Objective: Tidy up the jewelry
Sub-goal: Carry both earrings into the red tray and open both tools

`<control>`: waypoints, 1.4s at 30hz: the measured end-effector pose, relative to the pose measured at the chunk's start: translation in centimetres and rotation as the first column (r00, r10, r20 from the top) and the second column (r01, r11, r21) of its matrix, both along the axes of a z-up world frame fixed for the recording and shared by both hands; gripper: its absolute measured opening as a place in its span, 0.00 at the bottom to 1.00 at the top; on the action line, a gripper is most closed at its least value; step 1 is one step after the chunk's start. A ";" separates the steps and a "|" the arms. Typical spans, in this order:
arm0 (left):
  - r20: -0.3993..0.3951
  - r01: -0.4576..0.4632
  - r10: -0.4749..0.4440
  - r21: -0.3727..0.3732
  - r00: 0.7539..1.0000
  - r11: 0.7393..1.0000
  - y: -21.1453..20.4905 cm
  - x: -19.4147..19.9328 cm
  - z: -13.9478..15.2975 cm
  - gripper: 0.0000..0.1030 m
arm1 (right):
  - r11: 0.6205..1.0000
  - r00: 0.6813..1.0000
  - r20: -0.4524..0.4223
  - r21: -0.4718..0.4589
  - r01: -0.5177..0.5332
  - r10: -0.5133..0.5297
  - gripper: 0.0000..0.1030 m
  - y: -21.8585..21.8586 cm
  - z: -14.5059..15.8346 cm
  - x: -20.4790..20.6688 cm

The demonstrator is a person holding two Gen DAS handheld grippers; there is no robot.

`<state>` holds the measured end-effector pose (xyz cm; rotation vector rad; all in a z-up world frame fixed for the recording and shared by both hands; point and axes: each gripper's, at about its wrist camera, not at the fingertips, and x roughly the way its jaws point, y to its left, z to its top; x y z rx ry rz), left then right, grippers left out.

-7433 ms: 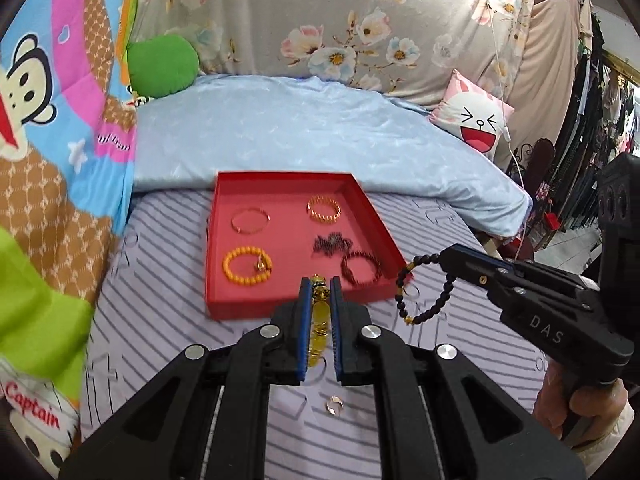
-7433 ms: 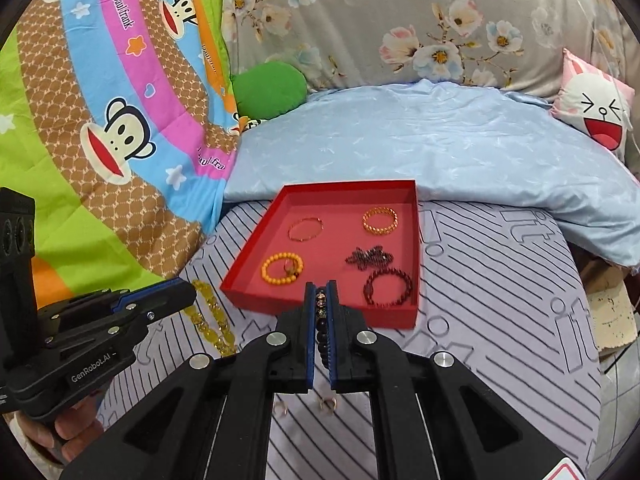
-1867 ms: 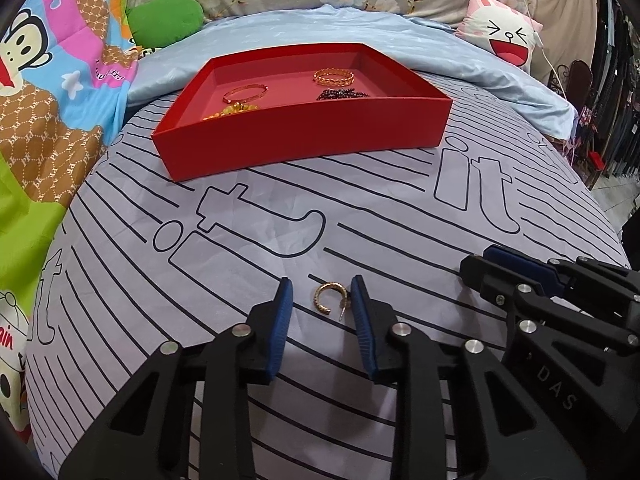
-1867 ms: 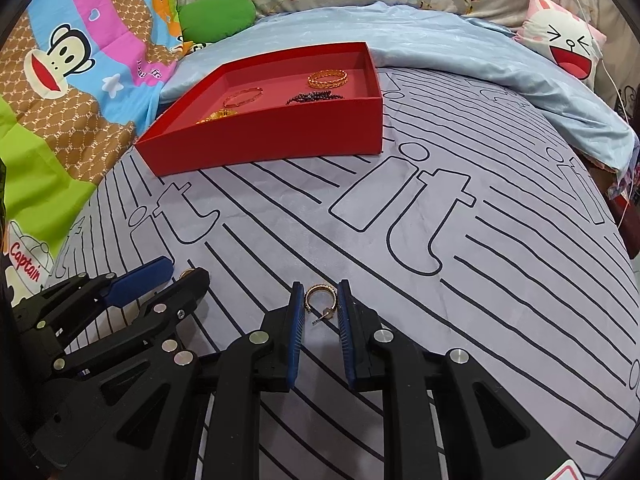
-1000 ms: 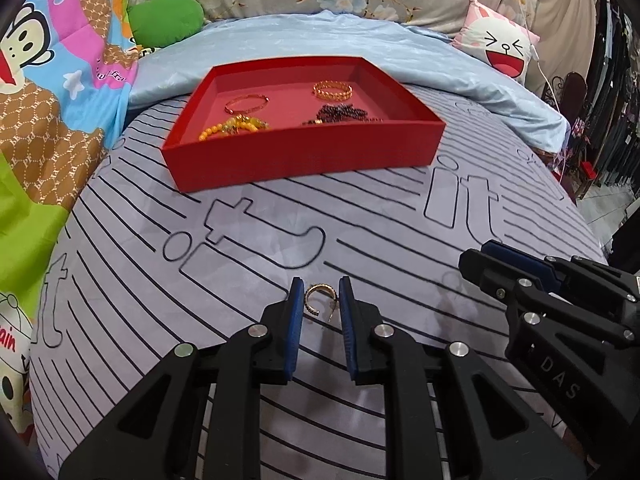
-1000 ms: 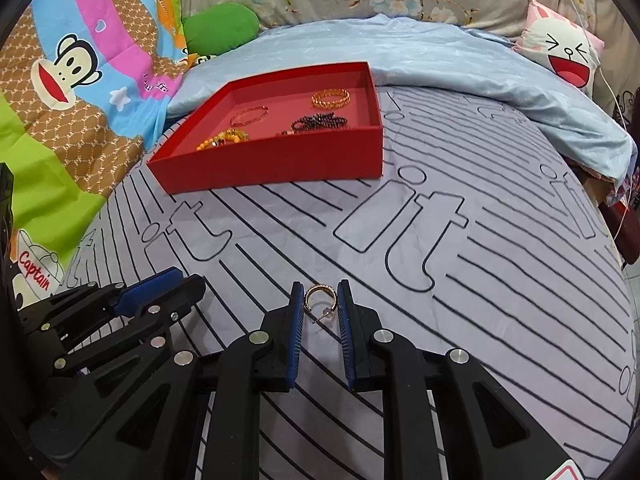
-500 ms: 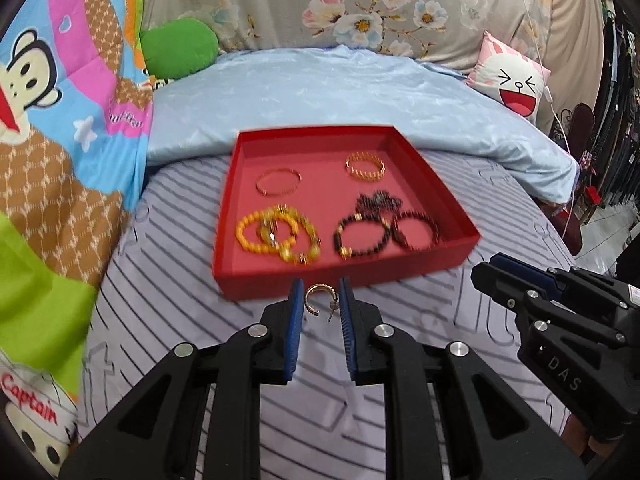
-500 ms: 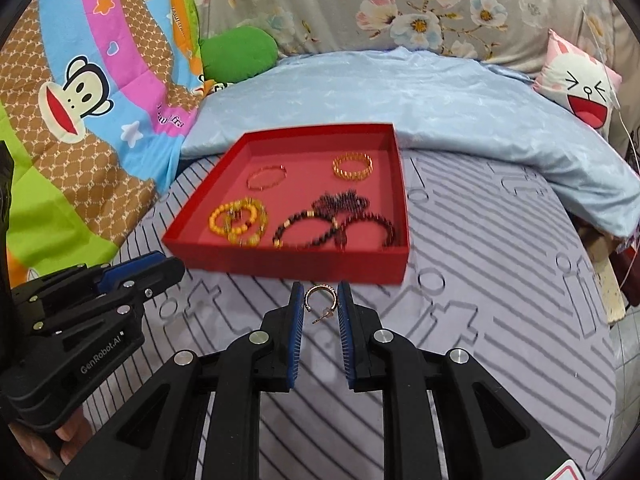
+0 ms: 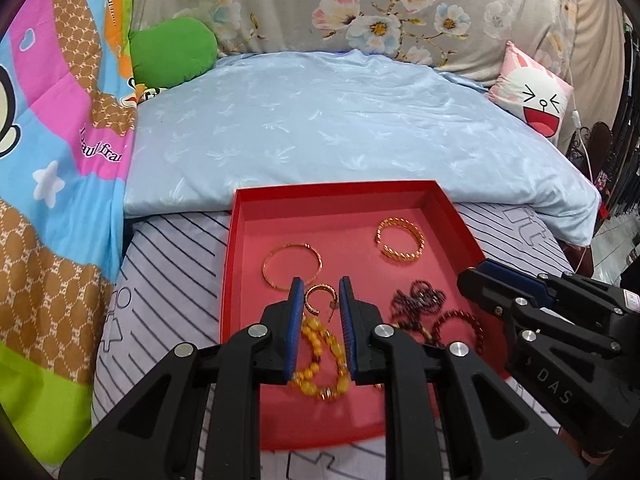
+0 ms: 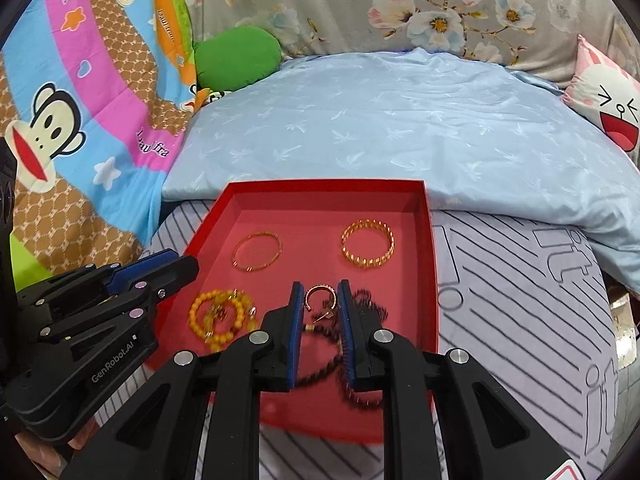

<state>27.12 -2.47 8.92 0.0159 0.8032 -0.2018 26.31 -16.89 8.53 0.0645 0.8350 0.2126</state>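
Each gripper pinches a small gold hoop earring above the red tray [image 9: 460,216] [image 10: 428,240]. My left gripper [image 9: 319,289] is shut on one gold hoop earring [image 9: 318,299], hanging over the yellow bead bracelets [image 9: 320,356]. My right gripper [image 10: 319,289] is shut on the other gold hoop earring [image 10: 320,300], above the dark bead bracelets [image 10: 360,312]. In the tray lie a thin gold bangle [image 9: 292,266] [image 10: 258,256], a gold chain bracelet [image 9: 400,240] [image 10: 367,249], yellow bead bracelets [image 10: 222,316] and dark bead bracelets [image 9: 420,300].
The tray rests on a grey striped bedsheet [image 10: 520,292]. A light blue quilt [image 9: 340,128] lies behind it, with a green cushion [image 9: 172,50], a pink cartoon pillow [image 9: 536,88] and a colourful monkey blanket [image 10: 80,100] around. The bed's right edge drops off.
Both grippers, each holding its earring, have risen and travelled forward from the bare sheet to above the tray. The tray now fills the lower middle of both views.
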 end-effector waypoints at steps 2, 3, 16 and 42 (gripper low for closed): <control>-0.021 -0.001 0.000 -0.009 1.000 1.000 0.0 1.3 -0.6 0.17 | 1.000 1.000 -0.018 0.001 -0.001 0.001 0.15 0.1 -0.6 1.3; -0.028 -0.001 0.000 -0.011 1.000 1.000 0.0 1.7 -0.8 0.17 | 1.000 1.000 -0.029 0.000 -0.002 0.002 0.16 0.2 -1.0 1.9; -0.102 -0.010 0.011 0.017 0.995 1.000 -0.9 5.3 -4.0 0.17 | 0.999 0.996 -0.088 -0.034 -0.013 0.010 0.16 1.1 -4.0 5.4; -0.110 -0.026 0.031 0.047 0.993 0.999 -1.1 5.7 -5.1 0.26 | 0.995 0.997 -0.079 -0.098 0.001 -0.008 0.27 1.6 -4.4 5.6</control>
